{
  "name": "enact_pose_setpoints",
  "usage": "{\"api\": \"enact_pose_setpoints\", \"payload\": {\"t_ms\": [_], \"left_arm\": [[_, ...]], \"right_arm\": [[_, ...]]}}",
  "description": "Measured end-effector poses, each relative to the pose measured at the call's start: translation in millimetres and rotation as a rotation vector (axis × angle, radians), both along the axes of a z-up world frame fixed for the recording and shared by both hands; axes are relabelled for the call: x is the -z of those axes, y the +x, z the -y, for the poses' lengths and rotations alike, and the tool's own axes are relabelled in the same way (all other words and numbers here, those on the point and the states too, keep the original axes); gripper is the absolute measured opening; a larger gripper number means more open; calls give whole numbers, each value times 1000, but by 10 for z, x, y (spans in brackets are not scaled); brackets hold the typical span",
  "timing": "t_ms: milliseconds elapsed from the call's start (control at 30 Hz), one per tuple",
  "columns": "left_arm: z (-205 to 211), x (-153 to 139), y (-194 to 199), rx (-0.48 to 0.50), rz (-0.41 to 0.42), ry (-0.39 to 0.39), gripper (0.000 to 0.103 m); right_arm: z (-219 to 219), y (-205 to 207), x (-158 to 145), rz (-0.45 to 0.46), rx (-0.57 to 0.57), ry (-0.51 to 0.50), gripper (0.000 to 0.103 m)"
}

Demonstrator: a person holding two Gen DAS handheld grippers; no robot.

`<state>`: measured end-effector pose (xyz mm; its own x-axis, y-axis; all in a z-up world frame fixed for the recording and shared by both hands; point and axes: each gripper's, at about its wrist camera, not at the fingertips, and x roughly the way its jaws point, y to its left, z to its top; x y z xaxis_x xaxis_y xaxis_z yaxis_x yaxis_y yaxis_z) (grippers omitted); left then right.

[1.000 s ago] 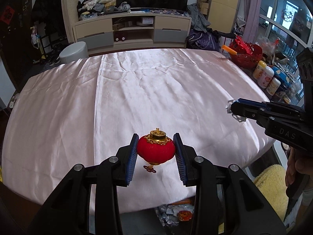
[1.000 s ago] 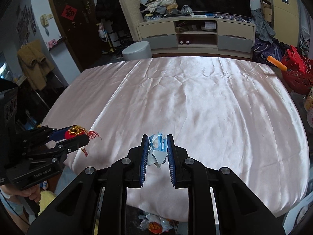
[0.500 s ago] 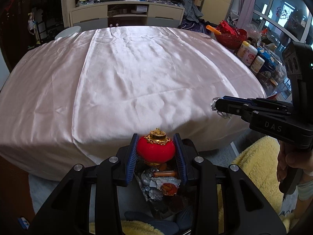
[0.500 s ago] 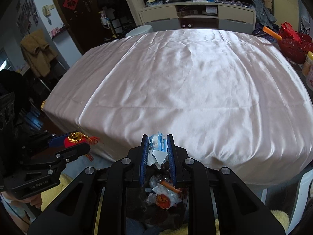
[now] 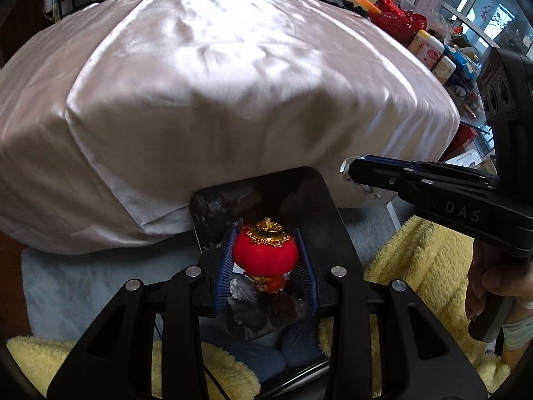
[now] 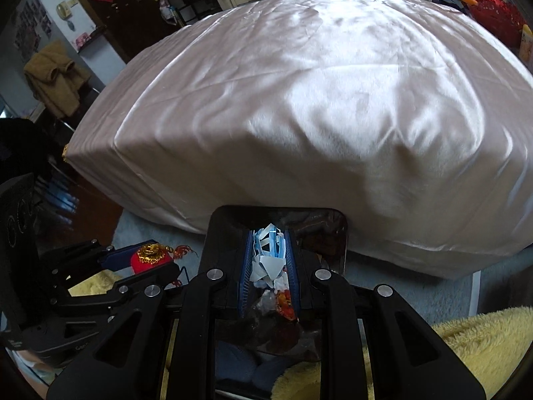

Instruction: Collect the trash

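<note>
The left gripper (image 5: 265, 260) is clenched on a small red lantern ornament (image 5: 265, 254), its blue pads pressing the round body from both sides with the gold cap up, so the soft ball cannot roll out. The right gripper (image 6: 269, 265) is clenched on a crumpled wad of white and blue paper (image 6: 268, 256), held narrow between its pads.

Both grippers tilt steeply downward over a dark trash bin (image 5: 309, 183) that stands on the floor against the near edge of the bench (image 5: 200, 76), which is draped in a pale satin cloth. The bin sits at 6 o'clock of the bench, with scraps already lying at its bottom. In the left wrist view the right gripper comes in from 3 o'clock, beside the bin's rim; in the right wrist view the lantern shows at 9 o'clock.

Each piece appears to hang above the bin's mouth so that it falls inside when let go. The likely next step is to release both. The lantern's tassel might catch on a pad.
</note>
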<state>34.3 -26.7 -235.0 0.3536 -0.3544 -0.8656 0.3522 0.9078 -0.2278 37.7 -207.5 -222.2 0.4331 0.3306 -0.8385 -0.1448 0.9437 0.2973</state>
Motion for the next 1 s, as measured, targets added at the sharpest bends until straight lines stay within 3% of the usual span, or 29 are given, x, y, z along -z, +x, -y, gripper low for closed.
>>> {"api": "enact_pose_setpoints", "payload": {"t_ms": [200,400,467,533,600,833,900,1000], "left_arm": [[57,264,6,13,-67,-23,34],[124,310,72,17,-92,-19,34],[129,315,78,23,-93,-18,38],[120,301,74,22,-88,-12,44],[113,282,66,18,-81,-3,49],[-50,58,39,-32,-29,26,85],[-109,-65,13,-39,-13,29,93],[-192,-304,-22,-51,30,33,95]], "right_arm": [[-18,41,190,-38,7,-26,23],[-2,87,194,-40,23,-33,24],[4,107,181,-39,25,-34,30],[-4,127,163,-33,30,-35,49],[1,124,132,-24,35,-38,53],[156,75,-70,17,78,-47,92],[236,38,-172,36,105,-46,100],[344,-28,-342,60,127,-53,100]]}}
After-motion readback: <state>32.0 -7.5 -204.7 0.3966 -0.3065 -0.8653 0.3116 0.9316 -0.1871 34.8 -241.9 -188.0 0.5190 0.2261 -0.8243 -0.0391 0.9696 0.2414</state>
